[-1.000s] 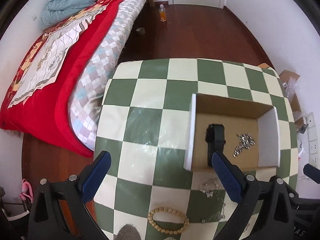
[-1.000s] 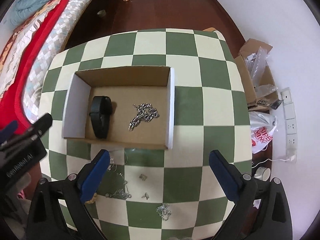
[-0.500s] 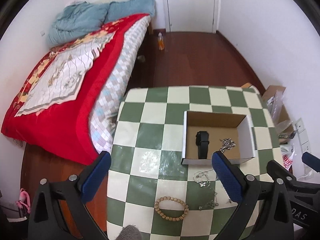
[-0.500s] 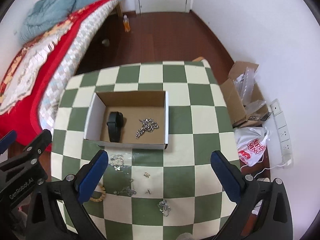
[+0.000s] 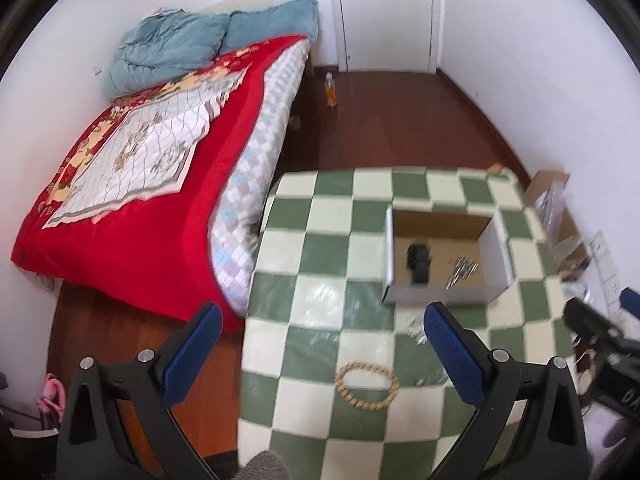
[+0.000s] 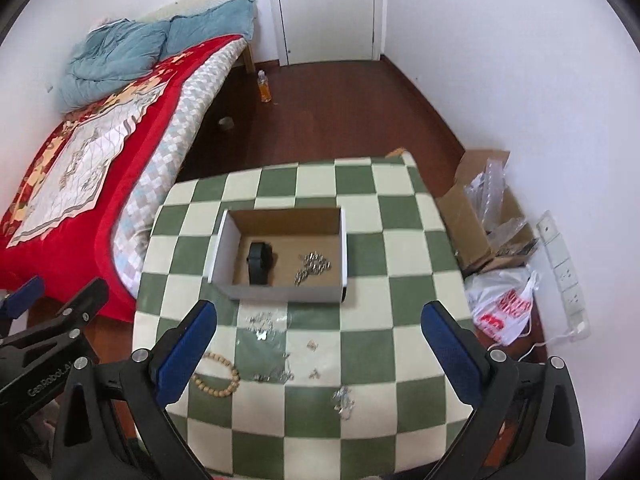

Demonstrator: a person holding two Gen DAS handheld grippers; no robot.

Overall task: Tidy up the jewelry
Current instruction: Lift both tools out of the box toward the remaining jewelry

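Left gripper (image 5: 322,354) and right gripper (image 6: 320,354) both gape wide, holding nothing.

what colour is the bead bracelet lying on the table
Light tan, wood-like beads: the bead bracelet shows best in the left wrist view, on the checked table.

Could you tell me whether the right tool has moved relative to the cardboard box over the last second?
Yes. The right tool has pulled up and back from the cardboard box, which now looks smaller and farther off, with more of the checkered table around it.
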